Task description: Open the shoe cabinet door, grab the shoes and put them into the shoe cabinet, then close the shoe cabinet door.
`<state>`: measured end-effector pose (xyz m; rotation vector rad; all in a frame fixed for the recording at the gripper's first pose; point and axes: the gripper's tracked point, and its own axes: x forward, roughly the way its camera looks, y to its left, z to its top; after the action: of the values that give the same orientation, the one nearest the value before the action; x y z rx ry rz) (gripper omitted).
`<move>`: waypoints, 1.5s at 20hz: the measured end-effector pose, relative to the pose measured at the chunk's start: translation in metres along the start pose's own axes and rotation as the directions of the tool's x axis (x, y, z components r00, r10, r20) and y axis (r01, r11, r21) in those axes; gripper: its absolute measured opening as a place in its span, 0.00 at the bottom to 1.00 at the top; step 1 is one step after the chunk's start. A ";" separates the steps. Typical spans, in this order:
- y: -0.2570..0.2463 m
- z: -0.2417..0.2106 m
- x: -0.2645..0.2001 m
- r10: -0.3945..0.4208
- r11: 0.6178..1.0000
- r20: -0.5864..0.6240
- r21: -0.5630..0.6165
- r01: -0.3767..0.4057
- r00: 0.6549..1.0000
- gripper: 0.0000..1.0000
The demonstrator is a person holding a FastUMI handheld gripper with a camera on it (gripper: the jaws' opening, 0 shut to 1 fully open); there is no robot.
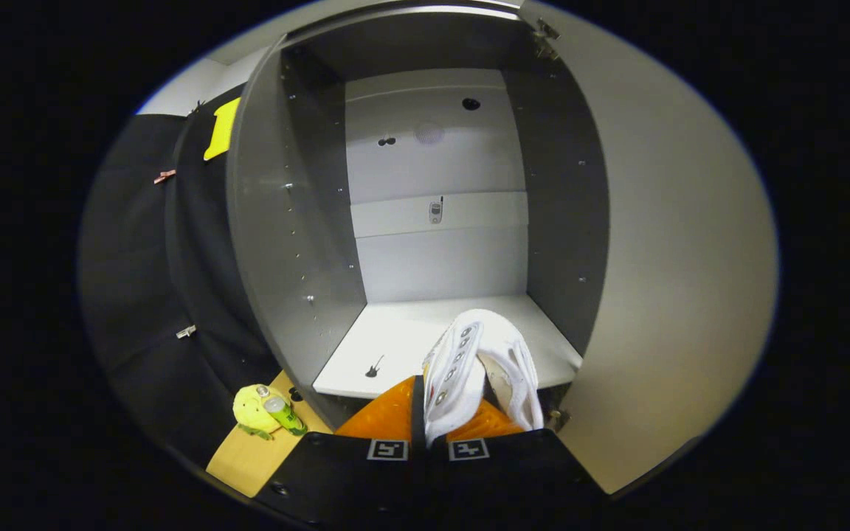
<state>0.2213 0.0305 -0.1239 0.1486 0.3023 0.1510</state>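
Gripper view has us looking straight into the open shoe cabinet (425,184), its door (676,280) swung wide to the right. Our gripper (429,435) is clenched on a white shoe (480,361): the two fingers are drawn close together and the shoe's heel end sits pinched between them, as far as we can judge from how little gap is left.

The shoe rises from the fingers and reaches forward, its long axis running roughly along the fingers and leaning a little to the right, lace eyelets turned to the left. Its toe already hangs over the front edge of the bottom shelf (395,346), towards the shelf's right front corner. The rest of that shelf is bare apart from a small dark mark near its left front edge.

We judge the shoe to be partly across the threshold, so the coming move is a push deeper along that same axis, then a release.

Down to the left, outside the cabinet, a yellow plush toy (251,409) and a small green bottle (281,413) lie on a wooden surface (248,457).
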 end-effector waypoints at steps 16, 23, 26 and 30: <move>-0.011 -0.010 0.188 -0.067 0.982 -0.106 -0.185 0.047 0.992 0.05; -0.005 -0.014 0.202 -0.086 0.977 -0.125 -0.205 0.059 0.988 0.11; 0.008 -0.015 0.188 -0.041 0.985 -0.143 -0.170 0.016 0.989 0.34; 0.015 -0.008 0.160 -0.005 0.990 -0.141 -0.143 -0.015 0.990 0.75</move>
<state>0.3679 0.0736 -0.1749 -0.0041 0.4304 0.1880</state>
